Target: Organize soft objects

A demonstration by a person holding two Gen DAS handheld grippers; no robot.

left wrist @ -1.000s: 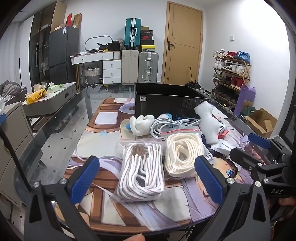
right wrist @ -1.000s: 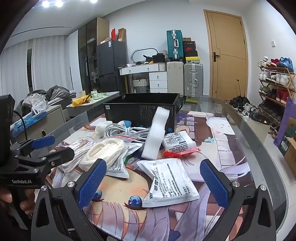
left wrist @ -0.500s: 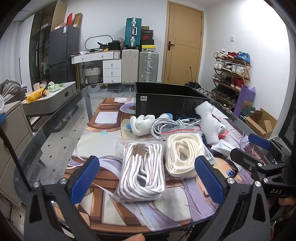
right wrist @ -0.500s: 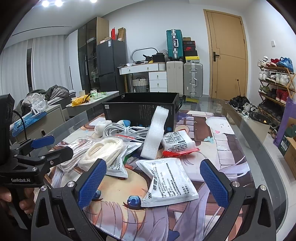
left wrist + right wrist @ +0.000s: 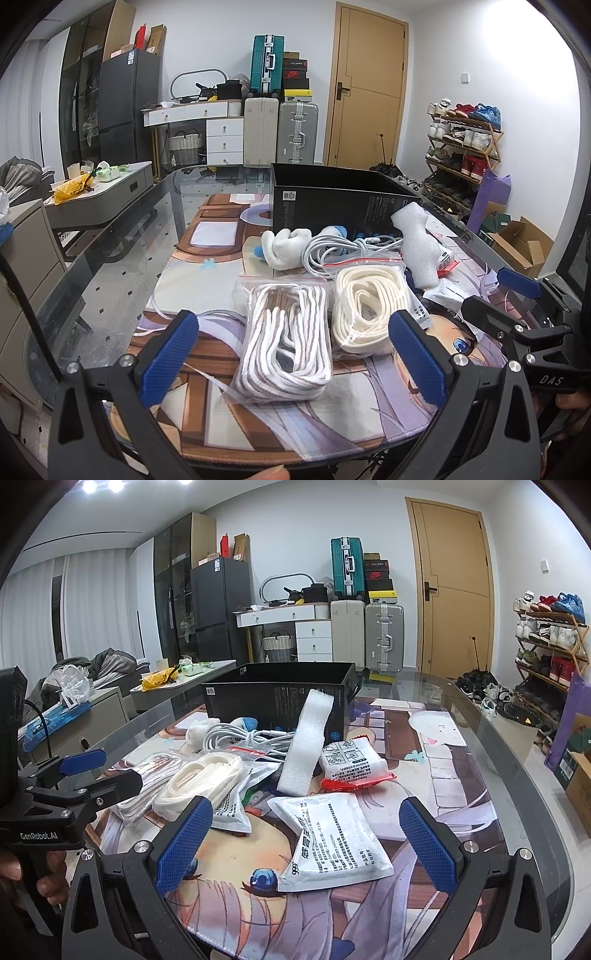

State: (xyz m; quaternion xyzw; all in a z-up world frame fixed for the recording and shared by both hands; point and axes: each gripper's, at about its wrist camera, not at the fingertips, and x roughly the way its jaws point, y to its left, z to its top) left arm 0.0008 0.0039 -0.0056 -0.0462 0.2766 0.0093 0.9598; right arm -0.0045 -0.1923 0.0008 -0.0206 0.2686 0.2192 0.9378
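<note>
Soft items lie piled on a printed desk mat before an open black box (image 5: 343, 199) (image 5: 277, 698). A clear bag of white and brown laces (image 5: 286, 343) lies nearest my left gripper (image 5: 291, 354), which is open above the table's near edge. Beside it sits a bag of cream laces (image 5: 367, 310) (image 5: 199, 782). Further back are a white plush toy (image 5: 284, 245), a coiled white cable (image 5: 340, 247), and a white foam strip (image 5: 417, 243) (image 5: 304, 738). My right gripper (image 5: 304, 843) hangs open over a white printed pouch (image 5: 334, 840); a red-edged packet (image 5: 351, 764) lies behind it.
The glass table (image 5: 110, 258) curves away on both sides of the mat. A low side table (image 5: 92, 192) stands to the left. A shoe rack (image 5: 550, 646), cardboard boxes (image 5: 521, 240), suitcases (image 5: 280, 133) and a door (image 5: 450, 587) line the room behind.
Both grippers have edged slightly forward toward the pile; nothing on the table has moved and neither gripper has shut.
</note>
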